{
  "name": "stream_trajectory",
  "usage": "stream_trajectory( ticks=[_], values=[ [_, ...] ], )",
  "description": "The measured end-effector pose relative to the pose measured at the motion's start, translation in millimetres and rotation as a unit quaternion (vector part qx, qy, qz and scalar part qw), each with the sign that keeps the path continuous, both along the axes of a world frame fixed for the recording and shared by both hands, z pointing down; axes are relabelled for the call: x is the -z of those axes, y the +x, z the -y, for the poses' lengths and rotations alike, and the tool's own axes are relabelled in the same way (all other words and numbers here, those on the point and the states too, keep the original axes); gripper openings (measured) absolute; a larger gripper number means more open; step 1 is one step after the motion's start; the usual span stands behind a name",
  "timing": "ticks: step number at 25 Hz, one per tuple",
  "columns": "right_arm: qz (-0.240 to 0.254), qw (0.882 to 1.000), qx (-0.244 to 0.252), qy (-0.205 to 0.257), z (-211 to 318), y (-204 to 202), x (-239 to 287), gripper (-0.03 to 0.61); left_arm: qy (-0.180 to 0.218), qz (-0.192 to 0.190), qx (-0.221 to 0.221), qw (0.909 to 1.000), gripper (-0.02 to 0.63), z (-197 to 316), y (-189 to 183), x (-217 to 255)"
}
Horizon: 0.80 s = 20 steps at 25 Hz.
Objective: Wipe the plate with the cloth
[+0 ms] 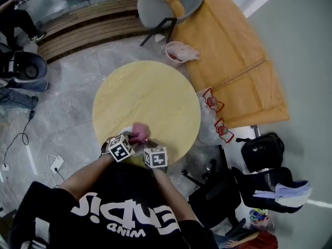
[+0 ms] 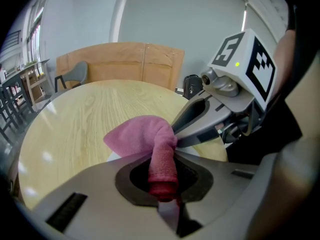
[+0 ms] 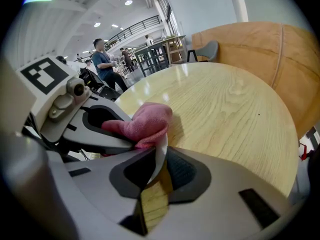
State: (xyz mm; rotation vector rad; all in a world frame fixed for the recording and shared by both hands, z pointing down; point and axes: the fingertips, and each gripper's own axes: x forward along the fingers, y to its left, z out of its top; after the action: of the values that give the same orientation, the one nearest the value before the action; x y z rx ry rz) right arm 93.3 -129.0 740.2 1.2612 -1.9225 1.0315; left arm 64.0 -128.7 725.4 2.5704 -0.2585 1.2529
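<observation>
Left gripper view: shows left hand-held gripper (image 2: 163,183) clamped narrow on a rolled end of the pink cloth (image 2: 142,136). Rest of cloth bunched just ahead of the jaws, over a white sliver of the plate (image 2: 111,157).

Right gripper view: shows right hand-held gripper (image 3: 156,170) pinched on the thin white plate rim, with cloth wad just beyond it, lying against the other gripper.

Head view: places both grippers side by side at the near edge of the round wooden counter (image 1: 150,95), plate mostly hidden beneath them.

Judged stage: plate steadied, cloth brought onto it, wiping at or near its start. Cannot tell how much surface is wiped; no dirt or streaks visible. Left to do, likely: sweep cloth across the plate face.
</observation>
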Motion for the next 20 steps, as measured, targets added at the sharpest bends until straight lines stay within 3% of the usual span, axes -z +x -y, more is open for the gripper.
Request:
stream_trajectory(
  ticks=[20],
  values=[
    [0.003,1.000,-0.012,0.003,-1.5,0.0,0.0,0.084,0.021,0.042,0.054,0.9975,0.048,16.4,-54.7,3.3]
  ],
)
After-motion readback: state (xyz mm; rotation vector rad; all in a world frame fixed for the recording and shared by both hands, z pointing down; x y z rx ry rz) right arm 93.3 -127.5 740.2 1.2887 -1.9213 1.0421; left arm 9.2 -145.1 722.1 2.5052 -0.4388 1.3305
